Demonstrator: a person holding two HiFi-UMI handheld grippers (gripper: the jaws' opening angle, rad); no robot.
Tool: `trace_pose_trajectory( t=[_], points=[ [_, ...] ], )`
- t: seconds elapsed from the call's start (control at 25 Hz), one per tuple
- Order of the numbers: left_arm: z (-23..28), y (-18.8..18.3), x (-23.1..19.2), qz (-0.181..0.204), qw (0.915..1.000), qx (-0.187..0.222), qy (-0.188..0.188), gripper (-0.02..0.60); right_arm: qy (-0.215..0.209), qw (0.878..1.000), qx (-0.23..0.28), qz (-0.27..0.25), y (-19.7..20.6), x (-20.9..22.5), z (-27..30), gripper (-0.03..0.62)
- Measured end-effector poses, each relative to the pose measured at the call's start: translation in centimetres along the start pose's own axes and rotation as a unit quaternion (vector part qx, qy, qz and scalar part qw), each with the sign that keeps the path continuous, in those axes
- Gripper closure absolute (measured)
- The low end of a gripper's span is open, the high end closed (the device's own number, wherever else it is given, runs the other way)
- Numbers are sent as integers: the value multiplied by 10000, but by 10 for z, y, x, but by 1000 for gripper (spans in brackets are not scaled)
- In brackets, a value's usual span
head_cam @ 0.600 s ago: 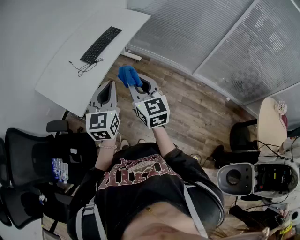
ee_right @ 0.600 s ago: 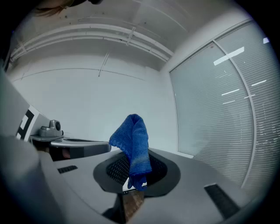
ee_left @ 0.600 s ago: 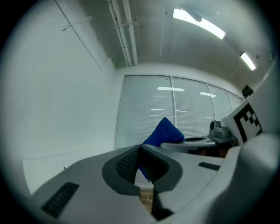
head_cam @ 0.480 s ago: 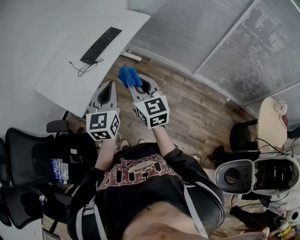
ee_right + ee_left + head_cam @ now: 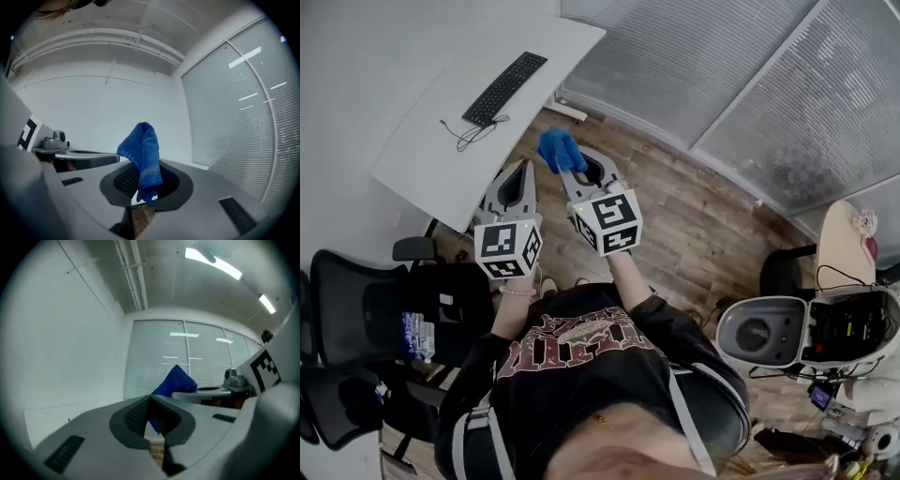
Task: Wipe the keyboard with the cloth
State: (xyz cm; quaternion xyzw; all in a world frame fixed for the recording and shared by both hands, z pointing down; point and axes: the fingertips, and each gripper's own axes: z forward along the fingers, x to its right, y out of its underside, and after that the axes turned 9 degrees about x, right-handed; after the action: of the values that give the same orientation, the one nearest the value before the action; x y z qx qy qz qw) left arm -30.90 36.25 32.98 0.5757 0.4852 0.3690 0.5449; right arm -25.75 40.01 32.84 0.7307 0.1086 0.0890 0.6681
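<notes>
Pinches the blue cloth (image 5: 143, 154) in the right gripper (image 5: 144, 190), pads pressed onto its lower end, folded top standing up above them. Holds the left gripper (image 5: 151, 417) just beside it, pressed together on nothing, with only a thin seam between the pads. Carries both in the air in front of the chest, side by side, marker cubes toward the body and tips aimed away, over the wooden floor (image 5: 675, 220). Leaves the cloth clear of every surface, near the close edge of the white desk (image 5: 422, 159) but not touching it. Finds the black keyboard (image 5: 503, 89) lying flat on that desk, well apart from both grippers and from the cloth, with a thin black cable (image 5: 469, 134) looped on the desktop at its near end. Places black office chairs (image 5: 356, 300) to the left, below the desk, and slatted blinds (image 5: 722, 75) along the far right
</notes>
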Motion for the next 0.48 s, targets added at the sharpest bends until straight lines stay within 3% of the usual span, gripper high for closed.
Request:
trace_pose_trajectory(
  t=[0.48],
  points=[
    [16, 16, 2, -42, 9997, -82, -229, 549, -248, 9996, -112, 60, 13, 16, 7, 530]
  ],
)
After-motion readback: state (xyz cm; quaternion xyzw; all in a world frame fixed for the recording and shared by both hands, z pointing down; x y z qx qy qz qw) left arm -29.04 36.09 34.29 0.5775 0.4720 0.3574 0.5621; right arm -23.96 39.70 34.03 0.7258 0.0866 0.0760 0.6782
